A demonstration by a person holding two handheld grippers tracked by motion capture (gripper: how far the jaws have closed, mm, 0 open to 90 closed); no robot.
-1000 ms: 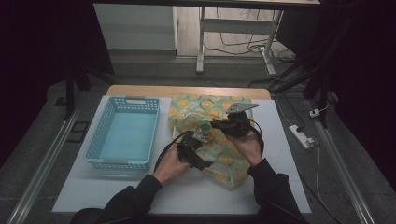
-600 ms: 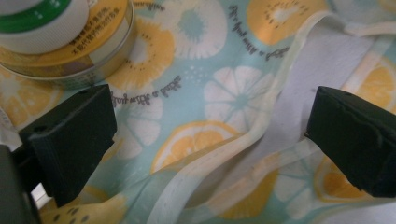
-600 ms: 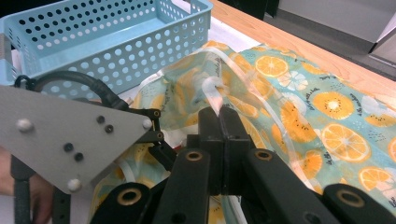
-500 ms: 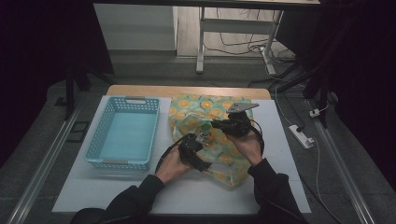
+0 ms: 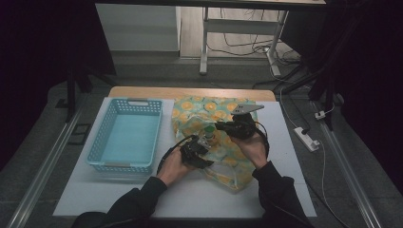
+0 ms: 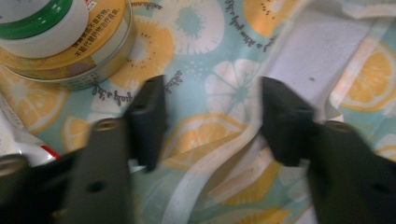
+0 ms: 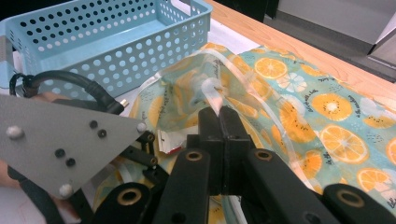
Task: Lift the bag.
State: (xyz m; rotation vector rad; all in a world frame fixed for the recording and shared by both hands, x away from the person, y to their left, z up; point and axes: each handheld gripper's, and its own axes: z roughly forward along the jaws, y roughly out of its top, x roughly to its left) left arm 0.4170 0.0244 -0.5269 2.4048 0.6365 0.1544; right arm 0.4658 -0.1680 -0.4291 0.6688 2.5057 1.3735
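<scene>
Orange-printed bag (image 5: pixel 223 137) lies on the bench (image 5: pixel 285 190) beside the basket (image 5: pixel 126 137). My right hand-held gripper (image 7: pixel 219 116) pinches its rim; my left hand-held gripper (image 6: pixel 210 112), just closing, stands half-open over the bag by the jar (image 6: pixel 65 42).

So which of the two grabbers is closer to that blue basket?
Left. The left gripper sits just off the blue basket's near right corner, over the fruit-print bag. The right gripper is farther right, shut on a raised fold of that bag.
</scene>
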